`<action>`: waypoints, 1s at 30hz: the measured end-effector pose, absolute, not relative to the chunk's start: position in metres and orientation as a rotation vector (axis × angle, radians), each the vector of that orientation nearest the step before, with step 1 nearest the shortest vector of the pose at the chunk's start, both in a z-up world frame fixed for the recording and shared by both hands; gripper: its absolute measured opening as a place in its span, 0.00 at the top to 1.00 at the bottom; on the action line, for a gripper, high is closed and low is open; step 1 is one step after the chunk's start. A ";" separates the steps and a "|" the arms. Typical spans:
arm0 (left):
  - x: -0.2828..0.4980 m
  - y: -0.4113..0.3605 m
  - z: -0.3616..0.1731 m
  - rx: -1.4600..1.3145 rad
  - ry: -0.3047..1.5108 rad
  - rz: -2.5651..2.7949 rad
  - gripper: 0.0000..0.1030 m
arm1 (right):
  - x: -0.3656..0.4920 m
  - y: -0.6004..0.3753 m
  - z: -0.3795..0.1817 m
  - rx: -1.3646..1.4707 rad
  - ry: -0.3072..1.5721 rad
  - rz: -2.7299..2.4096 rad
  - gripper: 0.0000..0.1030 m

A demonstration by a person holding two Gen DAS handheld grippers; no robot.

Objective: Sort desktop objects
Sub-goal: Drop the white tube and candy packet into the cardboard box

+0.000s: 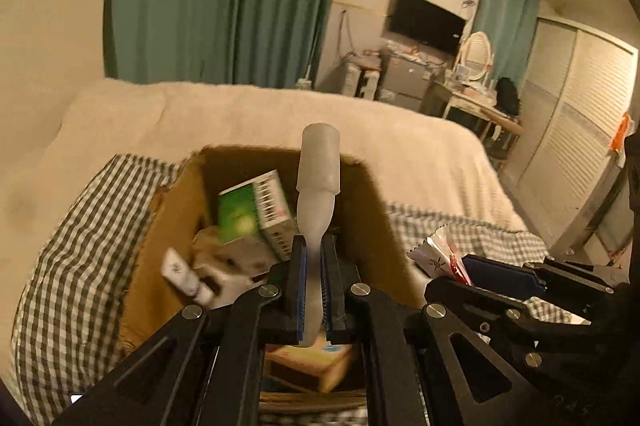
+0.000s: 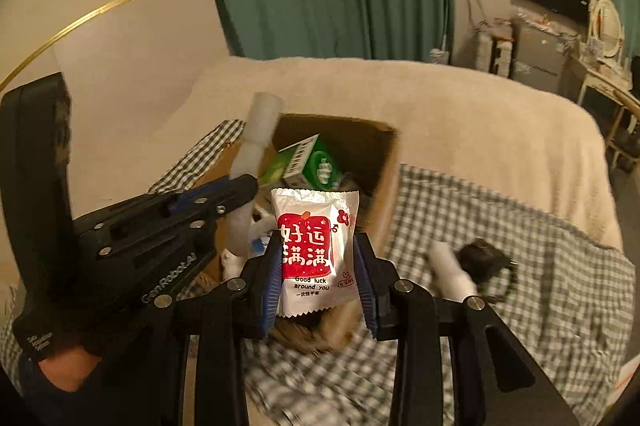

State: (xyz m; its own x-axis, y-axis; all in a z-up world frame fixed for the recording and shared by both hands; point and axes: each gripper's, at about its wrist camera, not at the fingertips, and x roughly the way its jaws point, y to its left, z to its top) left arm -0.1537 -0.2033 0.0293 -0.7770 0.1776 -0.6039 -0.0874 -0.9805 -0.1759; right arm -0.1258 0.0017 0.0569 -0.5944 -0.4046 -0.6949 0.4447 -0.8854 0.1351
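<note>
**Both grippers loaded and poised above the carton**

Step in hand, by my judgement: delivery of two items to the cardboard box, which stands open on a checked cloth spread over a bed. Neither item is released yet.

Left gripper: jaws all but closed, clamped on the flattened tail of a translucent white tube. The tube points forward past the fingertips, capped end foremost, above the box opening.

Right gripper: jaws partly open, pressing the two side edges of a white sachet with a red printed panel and crimped ends. The sachet is held upright, face to the camera, over the near wall of the box.

Box contents visible: a green-and-white carton tilted on top, a small white tube and other packets below, blurred.

Next move calls for each gripper to be clear of the rim and of its neighbour before opening; they sit close together. The tube is long and may catch the far wall if dropped flat.

Outstanding: a white cylindrical item and a dark cord-like object lie on the cloth right of the box
</note>
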 end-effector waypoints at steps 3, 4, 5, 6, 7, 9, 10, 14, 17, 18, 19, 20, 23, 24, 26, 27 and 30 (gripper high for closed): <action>-0.164 -0.217 0.013 -1.032 -0.211 2.827 0.95 | -0.138 -0.019 0.043 1.073 0.089 -2.424 0.68; -0.167 -0.219 0.009 -1.042 -0.209 2.824 0.94 | -0.140 -0.022 0.039 1.077 0.098 -2.421 0.65; -0.169 -0.220 0.005 -1.053 -0.209 2.818 0.94 | -0.142 -0.026 0.036 1.078 0.102 -2.419 0.64; -0.170 -0.221 0.002 -1.062 -0.208 2.816 0.91 | -0.144 -0.028 0.034 1.076 0.107 -2.426 0.61; -0.171 -0.221 -0.001 -1.074 -0.211 2.817 0.84 | -0.146 -0.030 0.032 1.076 0.111 -2.435 0.51; -0.172 -0.222 -0.005 -1.094 -0.219 2.826 0.76 | -0.147 -0.028 0.031 1.068 0.115 -2.466 0.43; -0.172 -0.221 -0.006 -1.110 -0.220 2.826 0.67 | -0.146 -0.029 0.032 1.063 0.114 -2.480 0.40; -0.169 -0.215 -0.003 -1.148 -0.199 2.847 0.36 | -0.143 -0.015 0.031 1.073 0.079 -2.485 0.33; -0.160 -0.212 0.009 -1.138 -0.196 2.874 0.28 | -0.140 -0.005 0.037 1.081 0.041 -2.480 0.33; -0.154 -0.210 0.014 -1.123 -0.201 2.870 0.24 | -0.140 -0.003 0.043 1.069 0.031 -2.495 0.33; -0.150 -0.207 0.018 -1.111 -0.197 2.871 0.23 | -0.135 0.001 0.048 1.057 0.020 -2.504 0.33; -0.146 -0.203 0.022 -1.100 -0.187 2.874 0.23 | -0.131 0.005 0.054 1.044 0.005 -2.513 0.33; -0.135 -0.186 0.035 -1.081 -0.162 2.863 0.23 | -0.115 0.032 0.071 1.008 -0.021 -2.558 0.33; -0.131 -0.178 0.040 -1.070 -0.166 2.853 0.23 | -0.111 0.041 0.076 1.001 -0.027 -2.577 0.33; -0.123 -0.163 0.047 -1.047 -0.183 2.829 0.20 | -0.100 0.062 0.085 0.992 -0.037 -2.615 0.33; -0.119 -0.154 0.050 -1.036 -0.194 2.820 0.17 | -0.093 0.074 0.089 0.989 -0.038 -2.640 0.33; -0.111 -0.124 0.054 -1.020 -0.219 2.780 0.14 | -0.075 0.107 0.096 0.990 -0.035 -2.698 0.33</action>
